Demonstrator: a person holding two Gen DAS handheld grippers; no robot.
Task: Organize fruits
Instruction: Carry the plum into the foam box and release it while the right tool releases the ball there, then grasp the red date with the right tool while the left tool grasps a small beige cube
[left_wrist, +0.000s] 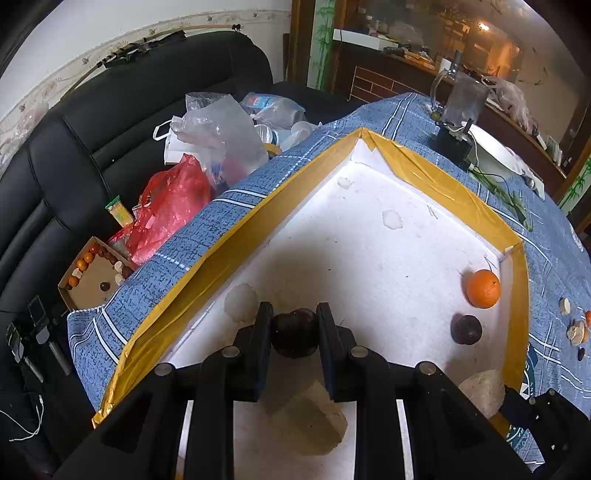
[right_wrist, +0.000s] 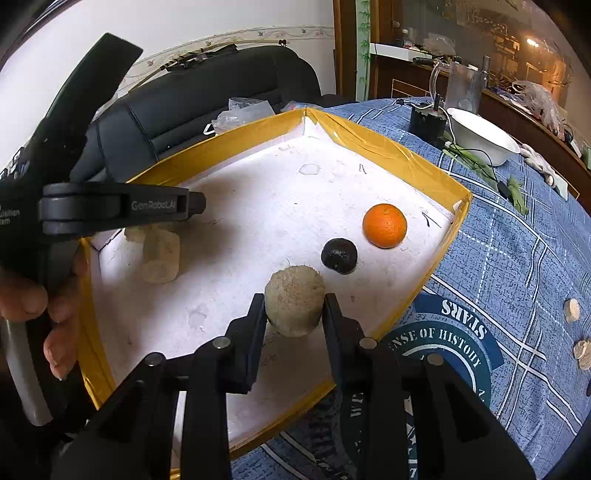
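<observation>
A dark fruit (left_wrist: 294, 334) is being clenched by the left gripper (left_wrist: 294, 325) and a pale rough ball (right_wrist: 294, 307) by the right gripper (right_wrist: 295, 314) above the white tray (right_wrist: 436, 177); both are best being lowered gently beside the orange (right_wrist: 384, 225) ahead.

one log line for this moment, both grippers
left gripper: shut on dark fruit | right gripper: shut on tan fuzzy ball | tray: orange, second dark fruit

Bright orange fruit (right_wrist: 384, 225) next to a nearly black one (right_wrist: 339, 256), white foam tray (right_wrist: 258, 206) edged in yellow tape, blue checked cloth (right_wrist: 509, 258), red plastic bag (left_wrist: 173, 206), black sofa (left_wrist: 110, 122).
</observation>
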